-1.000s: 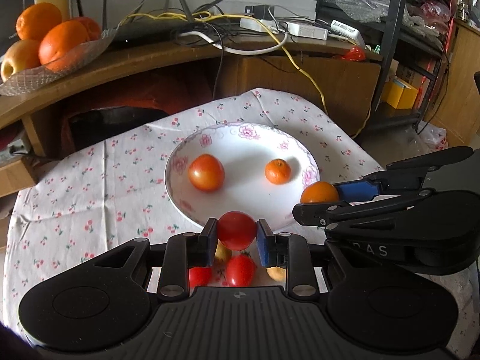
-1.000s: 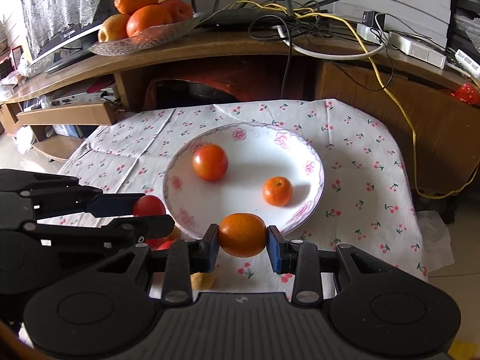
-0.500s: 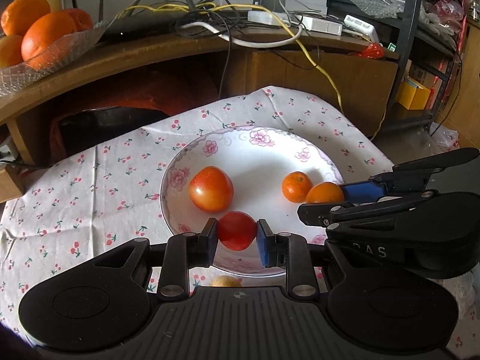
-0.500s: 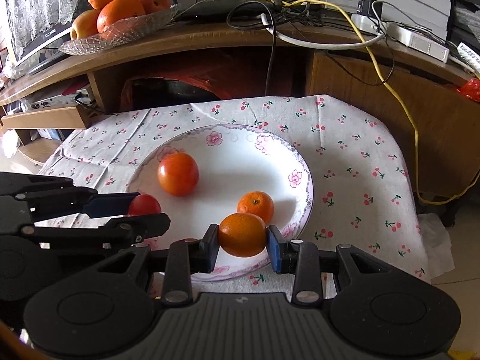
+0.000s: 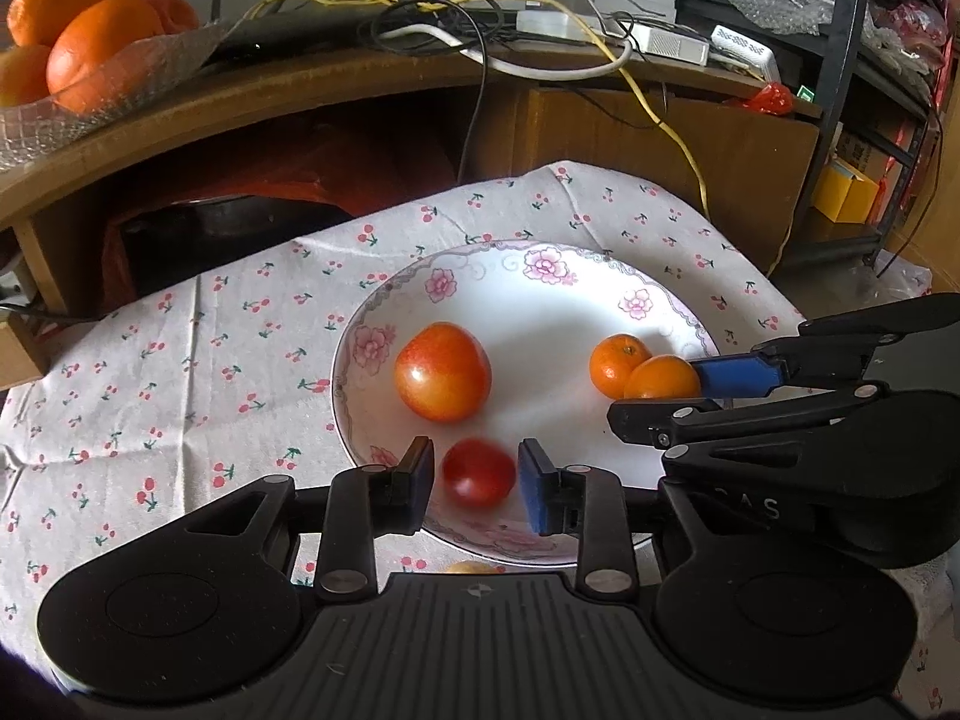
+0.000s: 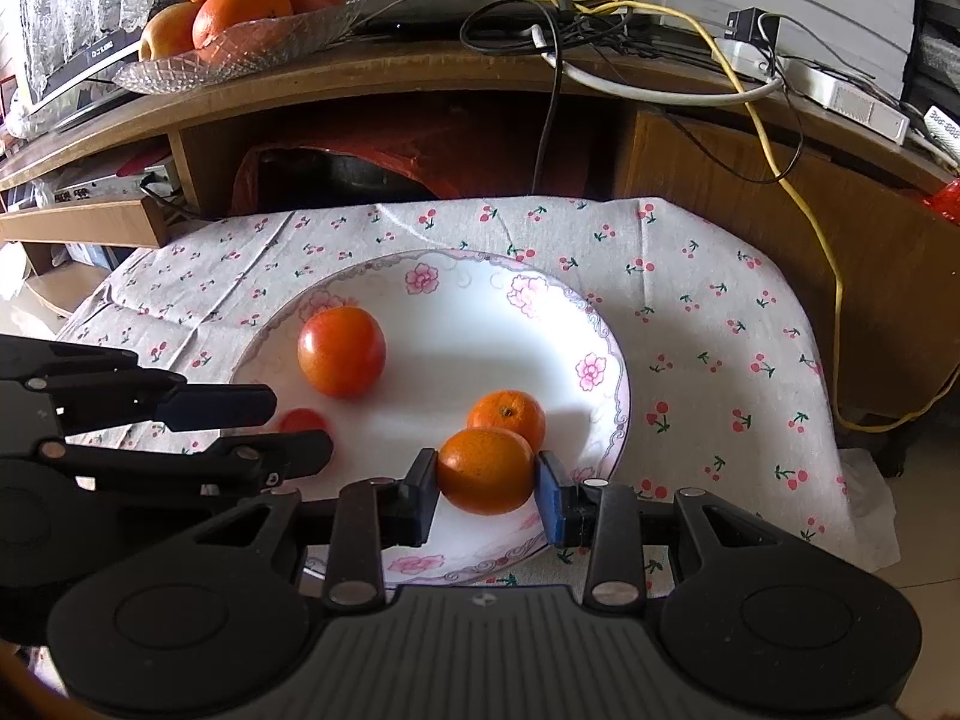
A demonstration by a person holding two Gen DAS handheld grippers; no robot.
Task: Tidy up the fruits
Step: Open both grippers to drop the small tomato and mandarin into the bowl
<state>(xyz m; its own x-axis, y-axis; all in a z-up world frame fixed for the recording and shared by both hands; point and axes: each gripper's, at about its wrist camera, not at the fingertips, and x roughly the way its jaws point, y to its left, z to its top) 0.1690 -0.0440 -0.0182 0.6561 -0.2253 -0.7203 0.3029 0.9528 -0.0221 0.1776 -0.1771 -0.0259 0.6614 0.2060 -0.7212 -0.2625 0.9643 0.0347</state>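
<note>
We see plate (image 5: 690, 324) with large tomato (image 5: 443, 372) at 10 o'clock, mandarin (image 5: 615, 360). Left gripper (image 5: 477, 477) apart around small tomato (image 5: 478, 473), released. Right gripper (image 6: 486, 486) clamped on orange (image 6: 486, 469), not yet released; yellowish fruit (image 5: 474, 568) outside plate left.

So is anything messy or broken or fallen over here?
Nothing is spilled or broken. The only stray is a yellowish fruit on the tablecloth, just off the near rim of the plate, mostly hidden behind the left gripper. The other table fruits are on or over the plate.

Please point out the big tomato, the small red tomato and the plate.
big tomato (image 5: 443, 372), left wrist view, middle of its skin
small red tomato (image 5: 478, 473), left wrist view, its centre
plate (image 6: 423, 277), right wrist view, flowered far rim
</note>
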